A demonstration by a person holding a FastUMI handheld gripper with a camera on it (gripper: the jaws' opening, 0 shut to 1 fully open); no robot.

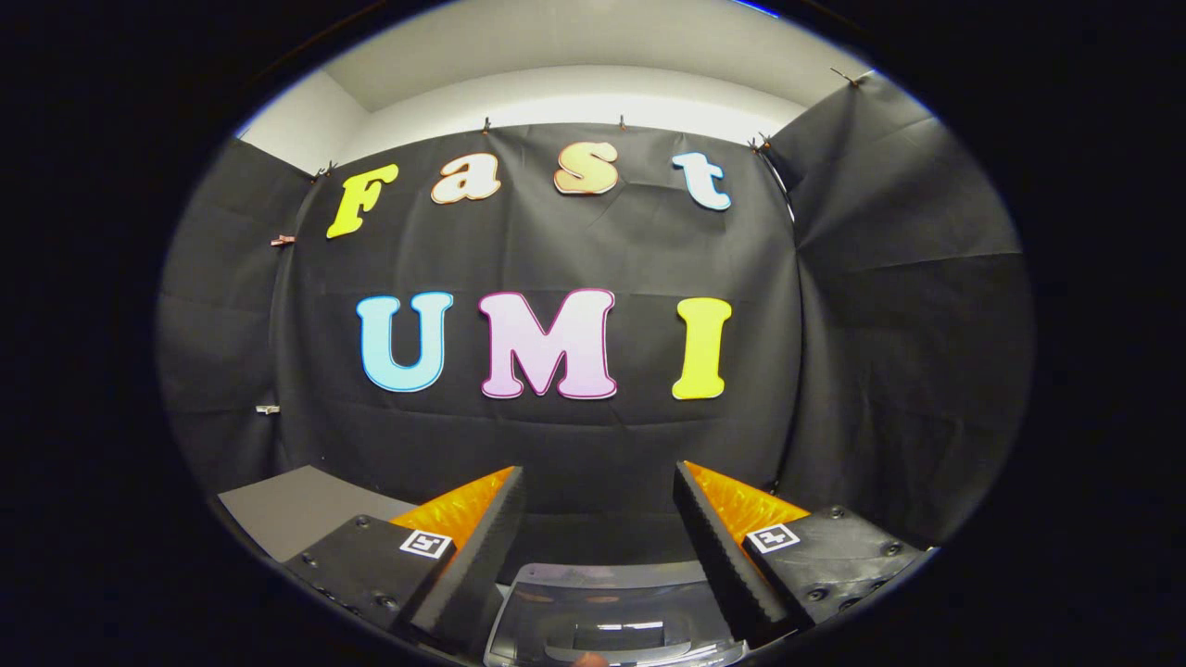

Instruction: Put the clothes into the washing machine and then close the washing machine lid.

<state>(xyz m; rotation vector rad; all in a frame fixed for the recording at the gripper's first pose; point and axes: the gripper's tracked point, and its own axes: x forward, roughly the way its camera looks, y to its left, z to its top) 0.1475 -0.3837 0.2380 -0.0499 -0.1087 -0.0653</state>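
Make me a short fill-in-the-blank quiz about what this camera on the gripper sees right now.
1. The gripper has its fingers ____, with nothing held between them.
2. Low between the fingers lies a see-through ____.
3. Beyond the fingers hangs a wall of black ____.
4. Beside one finger lies a flat ____ surface.

Missing words: open; lid; cloth; grey

Light comes from above: pale ceiling [556,56] bright, black cloth wall [574,445] beyond the fingers dim, matte. Focus sharp at centre. Strong fisheye bending toward the rim. Gripper [599,482] fingers apart, nothing between; glossy clear lid [611,621] low between them shows white glare streaks.
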